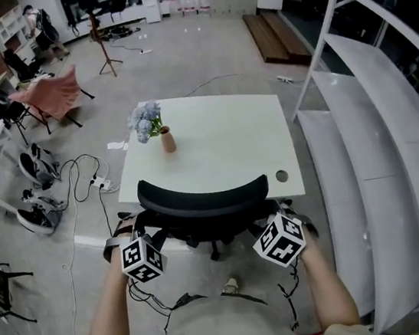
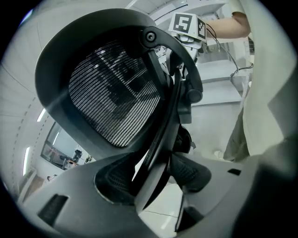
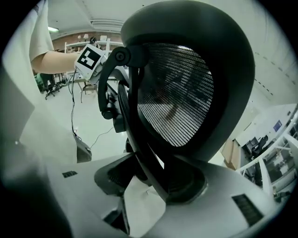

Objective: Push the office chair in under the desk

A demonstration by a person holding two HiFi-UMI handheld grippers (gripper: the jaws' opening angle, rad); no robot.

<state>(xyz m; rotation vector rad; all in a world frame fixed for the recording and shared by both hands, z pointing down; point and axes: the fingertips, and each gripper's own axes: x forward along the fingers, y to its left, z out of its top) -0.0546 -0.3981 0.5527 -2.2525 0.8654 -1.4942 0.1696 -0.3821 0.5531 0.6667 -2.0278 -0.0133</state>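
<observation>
Both the left gripper (image 1: 132, 239) and the right gripper (image 1: 285, 222) are clenched on the back frame of the office chair (image 1: 202, 195), which sits at 6 o'clock of the surface (image 1: 222, 145), seat seemingly tucked under, so probably only a last nudge and release remain.

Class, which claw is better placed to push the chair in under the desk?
Neither alone: left claw and right claw each clamp the office chair by its back frame, symmetrically; push with both.

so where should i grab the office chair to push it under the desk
Grip the office chair by its black rear backrest struts, from behind, one per side. They are thin bars facing away from the desk; the left gripper and right gripper clamp them.
</observation>
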